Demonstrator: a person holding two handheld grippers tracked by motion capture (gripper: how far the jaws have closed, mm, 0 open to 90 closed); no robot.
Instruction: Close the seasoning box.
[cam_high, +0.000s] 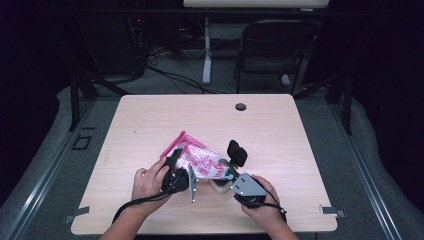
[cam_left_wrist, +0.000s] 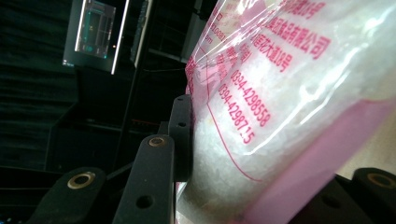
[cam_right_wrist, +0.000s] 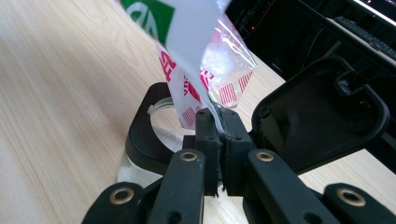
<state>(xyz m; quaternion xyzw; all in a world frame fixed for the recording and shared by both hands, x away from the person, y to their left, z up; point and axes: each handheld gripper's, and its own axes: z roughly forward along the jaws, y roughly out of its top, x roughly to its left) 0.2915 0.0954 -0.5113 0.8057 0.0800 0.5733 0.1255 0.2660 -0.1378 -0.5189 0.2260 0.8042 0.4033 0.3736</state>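
Your right claw (cam_right_wrist: 219, 128) is clamped on the lower corner of the plastic bag (cam_high: 200, 159), jaws pinched together on the film. Your left claw (cam_high: 175, 172) grips the bag's body, which holds white granules. The bag lies tilted over the tabletop (cam_high: 150, 120), above a black-lidded glass jar (cam_right_wrist: 140, 140) at five o'clock of centre.

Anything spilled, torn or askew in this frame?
Nothing spilled or torn. The bag of white grains hangs tilted between both hand-held grippers, its corner over the open jar, whose flip lid stands up. That fits pouring.
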